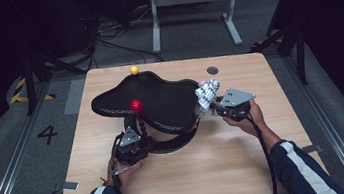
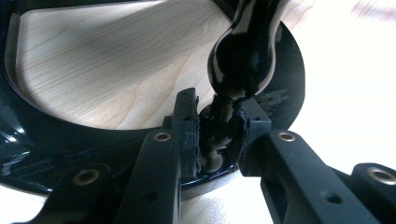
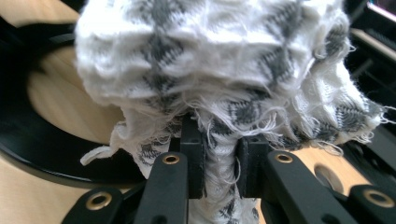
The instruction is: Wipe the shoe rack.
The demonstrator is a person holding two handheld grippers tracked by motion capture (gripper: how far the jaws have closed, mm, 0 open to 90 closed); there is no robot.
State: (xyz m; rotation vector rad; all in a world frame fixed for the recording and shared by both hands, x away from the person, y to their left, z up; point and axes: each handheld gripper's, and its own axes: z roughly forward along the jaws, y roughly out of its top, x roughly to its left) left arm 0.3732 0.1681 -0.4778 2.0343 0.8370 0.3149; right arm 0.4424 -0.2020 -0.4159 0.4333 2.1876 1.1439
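A glossy black wavy stand (image 1: 165, 103) sits mid-table on a black base ring (image 2: 23, 116). A beaded black post (image 2: 223, 125) topped by a red ball (image 1: 136, 105) rises at its near side. My left gripper (image 2: 219, 135) is shut on that post low down, just above the base; in the high view the left gripper (image 1: 135, 131) sits at the stand's front. My right gripper (image 3: 220, 163) is shut on a frayed white-and-grey cloth (image 3: 215, 60), which is bunched above the jaws. From above, the cloth (image 1: 207, 94) touches the stand's right edge, with the right gripper (image 1: 211, 106) behind it.
A yellow ball (image 1: 134, 70) tops the stand's far side and a pink one (image 1: 202, 83) peeks out behind the cloth. The wooden table (image 1: 195, 174) has a round hole (image 1: 212, 70) at its back right. Cables and a metal frame lie on the floor beyond.
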